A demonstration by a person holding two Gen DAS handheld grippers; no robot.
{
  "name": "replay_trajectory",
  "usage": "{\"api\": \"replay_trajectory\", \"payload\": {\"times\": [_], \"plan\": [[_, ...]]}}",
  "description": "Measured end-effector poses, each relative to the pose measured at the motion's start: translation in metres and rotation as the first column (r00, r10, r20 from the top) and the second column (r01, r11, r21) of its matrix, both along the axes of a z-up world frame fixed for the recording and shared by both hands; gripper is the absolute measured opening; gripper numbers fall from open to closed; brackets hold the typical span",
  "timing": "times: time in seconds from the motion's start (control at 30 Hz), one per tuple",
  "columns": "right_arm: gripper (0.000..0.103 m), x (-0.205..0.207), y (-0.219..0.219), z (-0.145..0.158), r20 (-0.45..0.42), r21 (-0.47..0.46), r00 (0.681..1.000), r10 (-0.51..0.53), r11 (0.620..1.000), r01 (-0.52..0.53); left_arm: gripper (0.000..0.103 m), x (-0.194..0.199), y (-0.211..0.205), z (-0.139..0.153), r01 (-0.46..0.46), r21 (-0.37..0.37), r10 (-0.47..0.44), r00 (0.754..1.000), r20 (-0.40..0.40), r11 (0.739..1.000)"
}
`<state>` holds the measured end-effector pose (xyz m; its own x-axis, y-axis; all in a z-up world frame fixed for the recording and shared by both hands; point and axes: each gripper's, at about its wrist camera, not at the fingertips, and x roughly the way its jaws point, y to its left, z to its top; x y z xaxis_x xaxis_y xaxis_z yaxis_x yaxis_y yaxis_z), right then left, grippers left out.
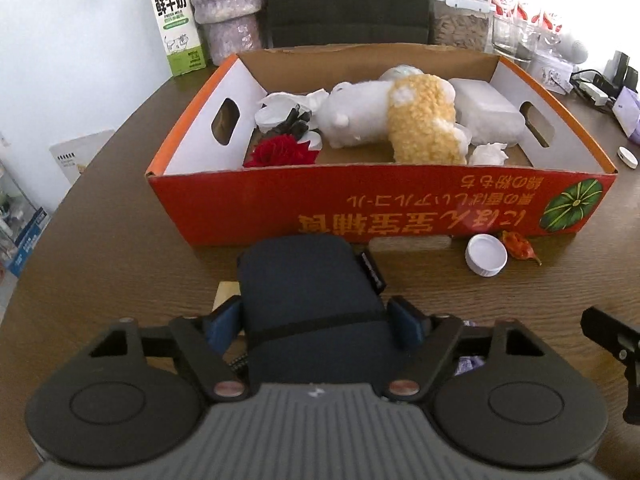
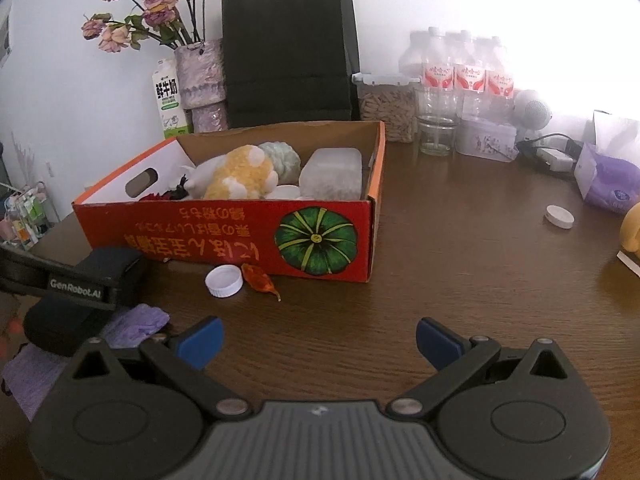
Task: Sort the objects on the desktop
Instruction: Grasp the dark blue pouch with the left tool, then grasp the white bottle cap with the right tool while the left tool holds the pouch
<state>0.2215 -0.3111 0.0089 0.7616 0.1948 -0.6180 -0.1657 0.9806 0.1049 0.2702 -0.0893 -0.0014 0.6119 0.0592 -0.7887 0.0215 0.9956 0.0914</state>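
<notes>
My left gripper (image 1: 316,320) is shut on a dark navy pouch (image 1: 308,292), held just in front of the red cardboard box (image 1: 360,204). The box holds a white and yellow plush toy (image 1: 400,120), a red flower (image 1: 280,152), a white block (image 1: 488,112) and crumpled white paper. A white bottle cap (image 1: 486,255) and a dried orange pepper (image 1: 520,245) lie by the box front; they also show in the right wrist view, the cap (image 2: 223,280) and the pepper (image 2: 260,280). My right gripper (image 2: 318,344) is open and empty over bare table. The left gripper with the pouch (image 2: 80,280) shows at its left.
A purple cloth (image 2: 136,324) lies under the left gripper. Behind the box stand a milk carton (image 1: 178,28), a flower vase (image 2: 198,76), a black paper bag (image 2: 288,52), water bottles (image 2: 460,72) and a glass jar (image 2: 436,136). Another white cap (image 2: 559,216) and a purple tissue pack (image 2: 612,180) lie right.
</notes>
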Motion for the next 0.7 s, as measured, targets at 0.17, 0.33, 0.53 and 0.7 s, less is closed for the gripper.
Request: {"api": "replay_trajectory", "payload": {"times": [0.17,0.33,0.53,0.7], "plan": [[0.103,0.002,-0.003,-0.005,-0.013,0.021,1.0,0.002,1.0,-0.001,0.068,-0.003,0.002,0.005,0.003,-0.026,-0.003,1.0,0.011,1.0],[0.103,0.002,-0.003,-0.007,-0.02,0.028,1.0,0.005,1.0,-0.005,0.067,-0.009,0.007,0.011,0.009,-0.046,-0.008,1.0,0.027,0.999],[0.103,0.001,0.0,-0.005,-0.014,0.016,1.0,0.005,1.0,-0.005,0.067,-0.022,0.02,0.025,0.023,-0.098,-0.017,0.998,0.061,0.995],[0.103,-0.001,0.012,0.001,-0.006,-0.003,1.0,0.008,1.0,-0.008,0.067,-0.033,0.037,0.039,0.028,-0.123,-0.015,0.994,0.109,0.992]]}}
